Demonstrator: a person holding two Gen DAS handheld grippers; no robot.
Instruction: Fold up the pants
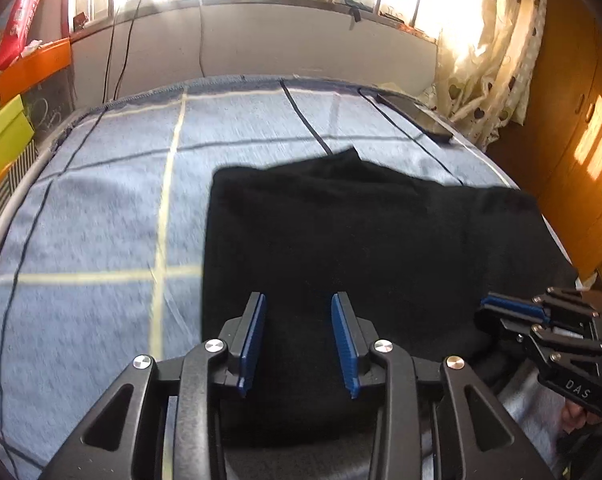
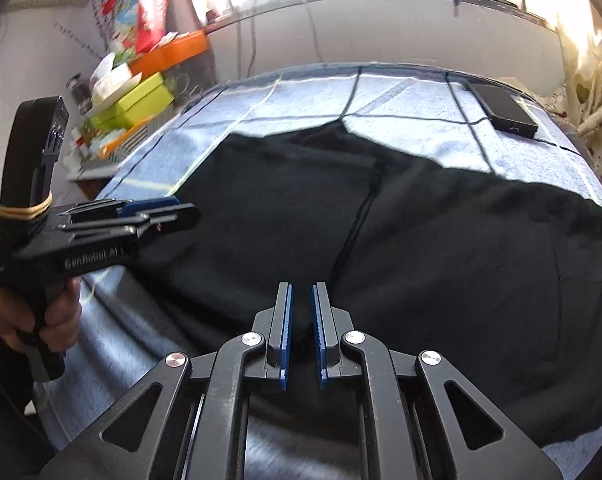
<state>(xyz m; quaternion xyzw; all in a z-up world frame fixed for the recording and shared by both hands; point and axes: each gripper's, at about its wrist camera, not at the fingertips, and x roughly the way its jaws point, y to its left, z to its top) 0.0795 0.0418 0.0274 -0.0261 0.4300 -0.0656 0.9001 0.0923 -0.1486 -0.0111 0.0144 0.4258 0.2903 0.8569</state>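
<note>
From your left wrist camera, your left gripper [image 1: 299, 304] hangs over the black pants [image 1: 341, 240], jaws parted with nothing pinched between the blue pads. The pants lie spread on the blue checked blanket [image 1: 101, 220], towards its right side. Your right gripper [image 1: 501, 308] sits at their near right edge. A phone [image 1: 415, 116] rests at the far corner.

Over to your right wrist camera: your right gripper [image 2: 301, 292] has its jaws nearly together, only a narrow slit, empty, just above the pants [image 2: 441, 248]. Your left hand [image 2: 41, 320] holds the left gripper [image 2: 169, 208] at the left edge.
</note>
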